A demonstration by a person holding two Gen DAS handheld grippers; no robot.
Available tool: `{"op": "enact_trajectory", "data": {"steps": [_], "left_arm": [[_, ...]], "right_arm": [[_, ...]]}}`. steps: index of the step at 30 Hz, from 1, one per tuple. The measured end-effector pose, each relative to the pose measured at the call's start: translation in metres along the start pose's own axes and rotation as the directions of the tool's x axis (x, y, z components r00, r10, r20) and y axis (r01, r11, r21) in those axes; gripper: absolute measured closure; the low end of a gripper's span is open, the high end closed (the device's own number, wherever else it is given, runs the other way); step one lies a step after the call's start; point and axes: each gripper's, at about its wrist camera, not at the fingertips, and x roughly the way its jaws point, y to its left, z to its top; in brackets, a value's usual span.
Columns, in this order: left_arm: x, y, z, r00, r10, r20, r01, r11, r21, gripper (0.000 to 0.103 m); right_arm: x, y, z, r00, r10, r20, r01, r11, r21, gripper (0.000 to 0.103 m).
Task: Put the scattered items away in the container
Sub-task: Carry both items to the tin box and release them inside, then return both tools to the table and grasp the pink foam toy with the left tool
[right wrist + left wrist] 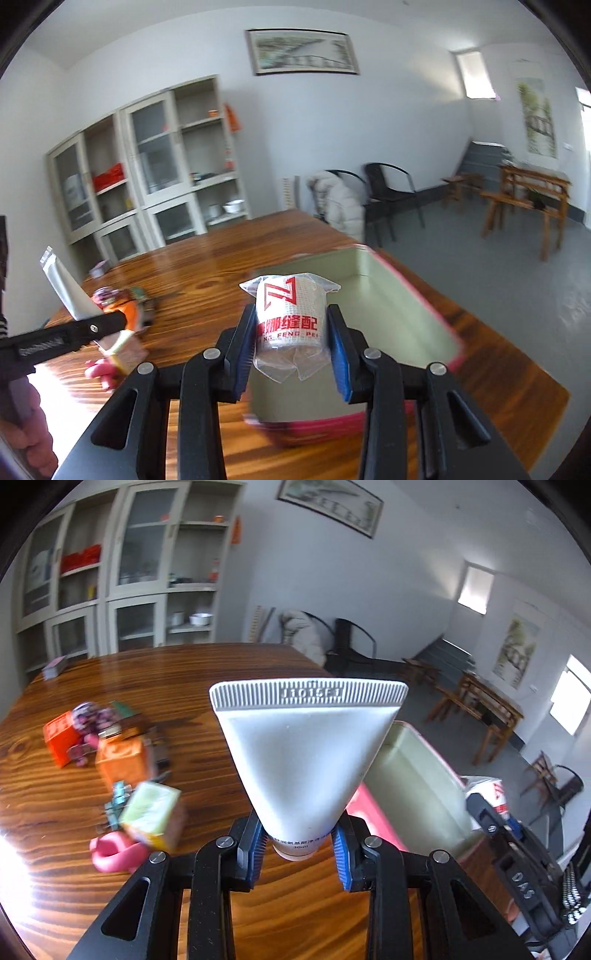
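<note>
The room reads as a plain office or meeting room. A large polished wooden desk fills the middle. Against the white wall stands a pale cabinet with glass doors, holding red folders, bowls and oddments. A framed landscape picture hangs high, a scroll painting further along. Black chairs, one draped with a white coat, wooden benches and a grey floor complete it.
</note>
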Motion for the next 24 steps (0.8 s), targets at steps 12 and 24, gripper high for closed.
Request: {"op": "enact_trajectory", "data": {"steps": [12, 24], "left_arm": [[0.049, -0.077, 0.025, 0.988, -0.142, -0.063, 0.149, 0.982, 0.113, 0.056], [0.026, -0.057, 0.024, 0.996, 0.017, 0.082, -0.028, 0.99, 0.136, 0.001]], "right_arm": [[0.012, -0.044, -0.003, 0.996, -0.07, -0.05, 0.072, 0.996, 0.043, 0.055], [0.015, -0.046, -0.01, 0.996, -0.076, -0.045, 0.08, 0.991, 0.108, 0.037]]}}
